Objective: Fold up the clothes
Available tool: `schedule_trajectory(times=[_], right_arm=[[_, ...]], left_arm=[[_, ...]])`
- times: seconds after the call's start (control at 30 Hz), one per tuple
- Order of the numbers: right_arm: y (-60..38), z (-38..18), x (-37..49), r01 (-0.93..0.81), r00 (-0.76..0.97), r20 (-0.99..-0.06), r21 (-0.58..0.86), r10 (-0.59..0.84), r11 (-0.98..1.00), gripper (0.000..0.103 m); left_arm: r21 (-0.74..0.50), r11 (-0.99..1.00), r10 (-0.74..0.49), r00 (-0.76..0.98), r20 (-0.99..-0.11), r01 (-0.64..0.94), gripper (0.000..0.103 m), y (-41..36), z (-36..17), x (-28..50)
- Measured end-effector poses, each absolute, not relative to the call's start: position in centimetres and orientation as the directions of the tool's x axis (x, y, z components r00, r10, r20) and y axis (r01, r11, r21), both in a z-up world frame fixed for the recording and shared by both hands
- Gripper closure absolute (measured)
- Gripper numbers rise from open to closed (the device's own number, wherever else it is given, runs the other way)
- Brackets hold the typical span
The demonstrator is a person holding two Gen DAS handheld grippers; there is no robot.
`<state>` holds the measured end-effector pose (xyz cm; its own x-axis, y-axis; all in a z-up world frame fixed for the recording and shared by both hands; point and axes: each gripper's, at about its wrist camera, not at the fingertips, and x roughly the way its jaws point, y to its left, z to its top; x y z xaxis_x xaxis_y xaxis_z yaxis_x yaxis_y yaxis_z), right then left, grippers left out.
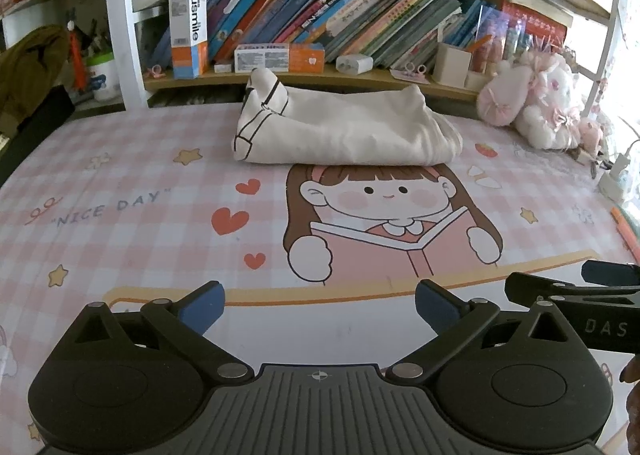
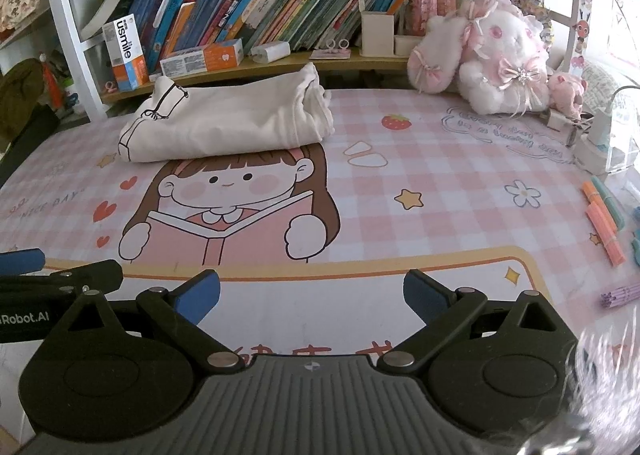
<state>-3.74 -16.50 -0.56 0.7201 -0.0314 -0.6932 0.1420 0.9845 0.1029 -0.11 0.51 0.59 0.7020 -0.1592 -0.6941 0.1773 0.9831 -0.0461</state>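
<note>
One garment (image 1: pixel 344 131) on the desk and honestly it looks pretty much done to me. It's a cream piece with dark line trim, folded up into a thick bundle and parked at the far side of the pink checked desk mat (image 1: pixel 120 191), right up against the low shelf with the books (image 1: pixel 304 11). Its near edge just overlaps the hair of the cartoon girl printed on the mat. The fold isn't super crisp, the left end sticks up a bit and the right end looks bunched, so I'd guess the only thing left is maybe a tidy-up or grabbing another piece. I can't see any other clothes waiting on the mat.

Both my claws are hanging back at the near edge, well apart from the bundle. My left claw (image 1: pixel 320 307) is spread wide with nothing between the blue pads (image 1: pixel 204 305), just bare mat under it. My right claw (image 2: pixel 312 297) is the same deal, jaws wide and empty. They sit side by side, both tilted down toward the mat and aimed at the far shelf, each one poking into the edge of the other's view.

Off to the far right there's a plush toy (image 2: pixel 496 63), and some pens (image 2: pixel 604 223) along the right edge, none of it in the way.
</note>
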Motion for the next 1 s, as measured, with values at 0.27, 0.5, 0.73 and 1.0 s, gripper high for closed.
schedule_trajectory(times=[0.27,0.5,0.73,1.0], right_arm=[[-16.39,-0.74,-3.56,0.137,0.716,-0.698,0.103,-0.027,0.985,0.004],[-16.31,-0.85,-3.39,0.134,0.713,-0.701,0.101,-0.025,0.986,0.004],[-16.28,-0.93,-3.23,0.135,0.71,-0.704,0.097,-0.028,0.986,0.004],[-16.25,-1.02,-3.1,0.133,0.708,-0.705,0.094,-0.029,0.987,0.004]], left_arm=[[-0.043,0.983,-0.156,0.699,-0.697,0.177,0.001,0.45,0.43,0.02],[-0.045,0.983,-0.157,0.696,-0.701,0.176,0.001,0.42,0.33,0.13],[-0.044,0.983,-0.156,0.689,-0.707,0.177,0.001,0.4,0.15,0.35],[-0.047,0.983,-0.158,0.686,-0.71,0.177,0.0,0.48,0.06,0.59]])
